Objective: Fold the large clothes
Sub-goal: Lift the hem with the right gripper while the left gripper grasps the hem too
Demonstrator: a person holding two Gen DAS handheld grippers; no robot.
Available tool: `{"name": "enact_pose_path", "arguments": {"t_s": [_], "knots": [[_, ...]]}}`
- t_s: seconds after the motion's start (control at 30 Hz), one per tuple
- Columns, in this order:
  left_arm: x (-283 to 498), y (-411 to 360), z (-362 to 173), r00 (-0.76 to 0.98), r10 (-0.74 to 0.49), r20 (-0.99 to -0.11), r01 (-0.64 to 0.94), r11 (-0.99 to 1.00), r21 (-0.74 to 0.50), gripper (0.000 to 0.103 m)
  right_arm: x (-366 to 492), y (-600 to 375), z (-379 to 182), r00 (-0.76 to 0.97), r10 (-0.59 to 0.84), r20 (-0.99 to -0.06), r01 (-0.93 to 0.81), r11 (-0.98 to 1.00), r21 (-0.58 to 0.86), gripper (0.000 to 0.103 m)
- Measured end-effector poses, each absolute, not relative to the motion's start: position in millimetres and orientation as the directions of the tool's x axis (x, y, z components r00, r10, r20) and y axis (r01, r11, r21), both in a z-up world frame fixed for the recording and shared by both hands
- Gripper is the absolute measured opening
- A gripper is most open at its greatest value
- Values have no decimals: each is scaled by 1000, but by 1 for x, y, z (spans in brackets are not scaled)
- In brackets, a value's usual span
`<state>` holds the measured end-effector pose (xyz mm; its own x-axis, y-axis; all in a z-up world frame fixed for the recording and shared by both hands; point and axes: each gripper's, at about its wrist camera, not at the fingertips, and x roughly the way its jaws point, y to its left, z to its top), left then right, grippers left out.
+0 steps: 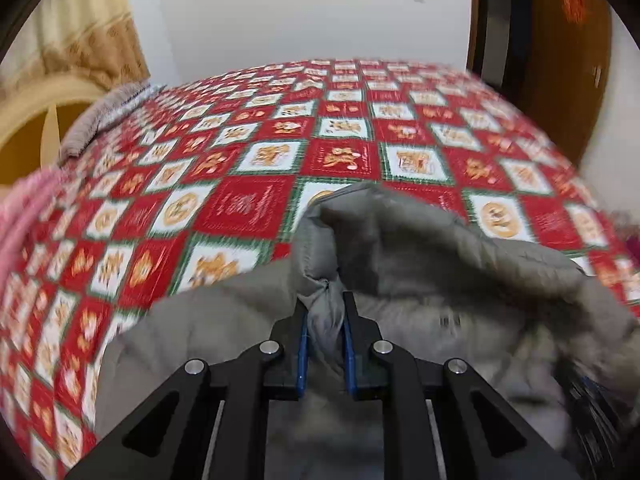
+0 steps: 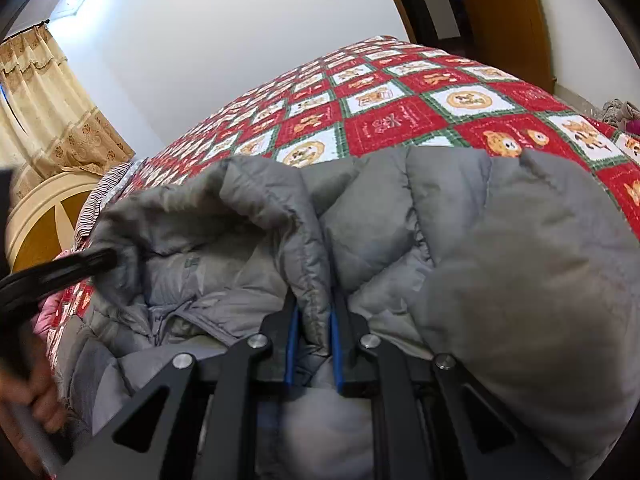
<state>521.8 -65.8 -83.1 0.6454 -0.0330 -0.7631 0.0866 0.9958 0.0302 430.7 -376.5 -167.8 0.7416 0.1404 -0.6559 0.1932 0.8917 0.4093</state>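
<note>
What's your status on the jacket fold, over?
Left gripper shut on grey jacket. Right gripper shut on its edge. Jacket bunched on checked bedspread. Nothing blocking.

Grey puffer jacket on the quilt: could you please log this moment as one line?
left gripper: shut on grey puffer jacket | right gripper: shut on jacket edge | surface: red patchwork quilt

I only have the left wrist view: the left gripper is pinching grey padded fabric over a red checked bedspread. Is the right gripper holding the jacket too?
Observer: Yes, the right gripper is shut on a stitched edge of the grey puffer jacket.
Operator: Can you see the left gripper from there?
Observer: Yes, the left gripper enters from the left, blurred, gripping the jacket's edge.
Operator: Anything else on that side?
Observer: A striped cloth lies at the bedspread's far-left edge.
</note>
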Motion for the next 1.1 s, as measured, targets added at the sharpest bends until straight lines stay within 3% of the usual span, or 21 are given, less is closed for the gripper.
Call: {"name": "enact_pose_path", "arguments": {"t_s": [0.17,0.37,0.43,0.53,0.6,0.63,0.77,0.97,1.03,1.1], "knots": [[496,-33,-118,599,-38,-800,-1,999,-49,18,431,-377,-169,739,144,-658,193,890,412,15],[492,7,-162,674,-237,-700,-108,905,-411,18,429,-385,-168,734,191,-652,187,866,464,20],[491,7,-162,677,-241,-696,-112,901,-420,18,416,-392,-155,739,174,-651,201,865,459,27],[489,5,-162,681,-234,-694,-105,906,-409,18,388,-398,-106,832,-16,-554,248,905,346,33],[488,5,-161,685,-241,-687,-104,902,-420,18,393,-402,-72,870,-58,-489,247,910,333,39],[489,6,-161,686,-246,-685,-103,899,-426,18,408,-401,-60,870,-58,-490,245,913,327,47],[490,9,-162,693,-246,-678,-100,898,-428,18,495,-391,-54,803,53,-594,216,903,373,48],[490,11,-163,697,-260,-668,-94,891,-445,18,529,-350,-130,521,249,-817,186,900,393,41],[490,13,-164,697,-277,-662,-91,881,-465,18,508,-335,-146,485,204,-850,139,942,305,39],[490,14,-164,695,-296,-656,-80,874,-480,18,480,-313,-152,580,89,-810,23,992,125,38]]}}
